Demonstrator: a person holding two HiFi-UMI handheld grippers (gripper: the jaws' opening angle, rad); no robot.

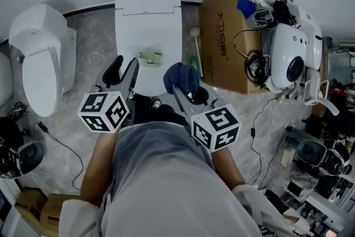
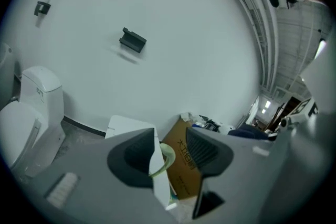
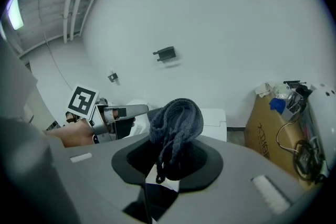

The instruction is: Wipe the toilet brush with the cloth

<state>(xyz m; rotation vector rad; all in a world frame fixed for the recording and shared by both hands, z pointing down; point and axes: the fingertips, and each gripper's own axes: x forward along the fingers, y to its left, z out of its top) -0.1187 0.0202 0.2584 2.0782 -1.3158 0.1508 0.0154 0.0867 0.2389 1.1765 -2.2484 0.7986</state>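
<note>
My left gripper [image 1: 126,62] hovers over the closed toilet lid [image 1: 148,19], shut on a small white and pale green toilet brush [image 1: 150,57] that juts out past its tips. In the left gripper view the brush's white part and green loop [image 2: 164,161] lie against the left jaw of the left gripper [image 2: 170,140]. My right gripper [image 1: 187,89] is just to the right, shut on a bunched dark blue cloth [image 1: 181,77]. The cloth [image 3: 176,119] bulges above the jaws of the right gripper [image 3: 176,157]. Cloth and brush are apart.
A second white toilet [image 1: 40,58] stands at the left. A cardboard box [image 1: 221,44] sits right of the toilet, with a white stick with a ball end [image 1: 197,51] leaning in the gap. A white machine [image 1: 291,61], cables and clutter fill the right side.
</note>
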